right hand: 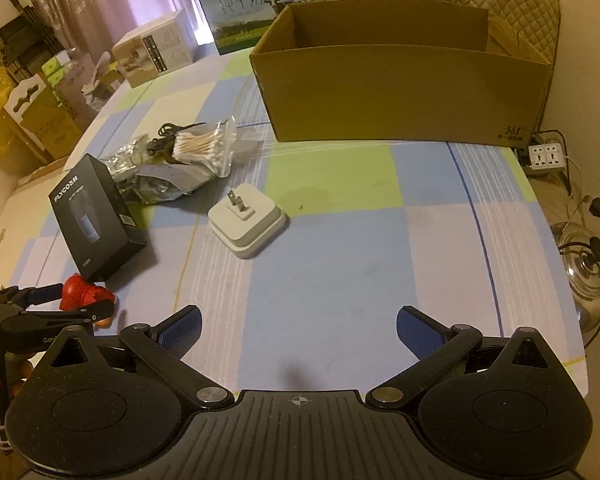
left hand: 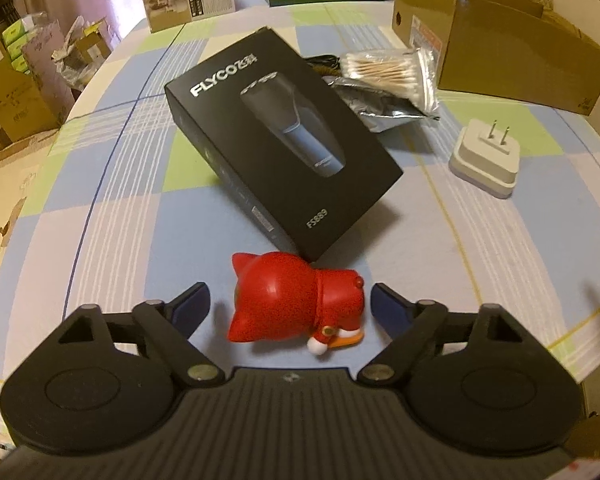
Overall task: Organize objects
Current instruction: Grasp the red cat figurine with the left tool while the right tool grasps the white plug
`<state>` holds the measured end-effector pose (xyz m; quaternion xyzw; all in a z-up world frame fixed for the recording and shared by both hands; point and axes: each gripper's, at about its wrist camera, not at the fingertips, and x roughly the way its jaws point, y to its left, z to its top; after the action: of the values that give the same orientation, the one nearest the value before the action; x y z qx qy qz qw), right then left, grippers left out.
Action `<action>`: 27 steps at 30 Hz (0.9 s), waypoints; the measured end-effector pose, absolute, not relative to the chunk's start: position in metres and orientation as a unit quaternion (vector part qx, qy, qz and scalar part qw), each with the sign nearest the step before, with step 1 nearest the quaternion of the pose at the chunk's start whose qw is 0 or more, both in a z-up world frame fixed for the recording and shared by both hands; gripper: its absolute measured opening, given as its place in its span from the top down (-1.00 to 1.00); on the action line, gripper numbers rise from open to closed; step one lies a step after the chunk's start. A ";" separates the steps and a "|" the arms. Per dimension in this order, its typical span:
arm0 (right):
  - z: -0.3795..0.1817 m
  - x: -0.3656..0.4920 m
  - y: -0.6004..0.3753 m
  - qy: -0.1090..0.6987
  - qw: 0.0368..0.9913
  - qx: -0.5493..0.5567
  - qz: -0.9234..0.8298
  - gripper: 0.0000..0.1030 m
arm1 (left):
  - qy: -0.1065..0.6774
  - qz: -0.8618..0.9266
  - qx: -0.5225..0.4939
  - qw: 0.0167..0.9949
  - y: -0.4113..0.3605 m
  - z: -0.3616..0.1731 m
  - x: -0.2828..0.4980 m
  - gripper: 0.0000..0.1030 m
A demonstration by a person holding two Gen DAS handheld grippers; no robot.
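Note:
A red cat figurine (left hand: 296, 300) lies on its side on the checked tablecloth, between the fingers of my left gripper (left hand: 291, 298). That gripper is open, with both blue pads a little off the toy. Just beyond lies a black FLYCO shaver box (left hand: 280, 140). Farther back are a bag of cotton swabs (left hand: 392, 70), a silver foil pouch (left hand: 384, 110) and a white plug adapter (left hand: 486, 158). My right gripper (right hand: 299, 320) is open over bare cloth, holding nothing. An open cardboard box (right hand: 400, 92) stands at the far side. In the right wrist view the left gripper (right hand: 76, 301) brackets the figurine (right hand: 82, 294).
Milk cartons (right hand: 260, 12) and a small printed carton (right hand: 156, 46) line the table's back edge. A black cable (right hand: 168, 134) lies by the swabs. Off the right edge, a power strip (right hand: 546, 156) and a metal lid (right hand: 584, 264) sit on the floor. Boxes pile up at the left.

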<state>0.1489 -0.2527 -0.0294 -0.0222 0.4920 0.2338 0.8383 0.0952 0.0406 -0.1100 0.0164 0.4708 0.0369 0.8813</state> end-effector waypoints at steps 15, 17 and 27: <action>-0.037 0.164 -0.223 0.484 0.828 -0.047 0.281 -0.96 | 0.477 0.036 -0.009 0.878 0.053 -0.107 0.076 -0.24; -0.039 0.166 -0.216 0.479 0.826 -0.054 0.294 -0.96 | 0.479 0.045 -0.015 0.877 0.058 -0.105 0.069 -0.24; -0.064 0.190 -0.181 0.415 0.820 -0.123 0.374 -0.78 | 0.449 0.107 -0.049 0.886 0.086 -0.075 0.052 -0.24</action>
<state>0.1904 -0.1812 -0.0637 -0.1234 0.4149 0.3743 0.8201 0.0515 0.0858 -0.0750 -0.0490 0.4493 0.1066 0.8856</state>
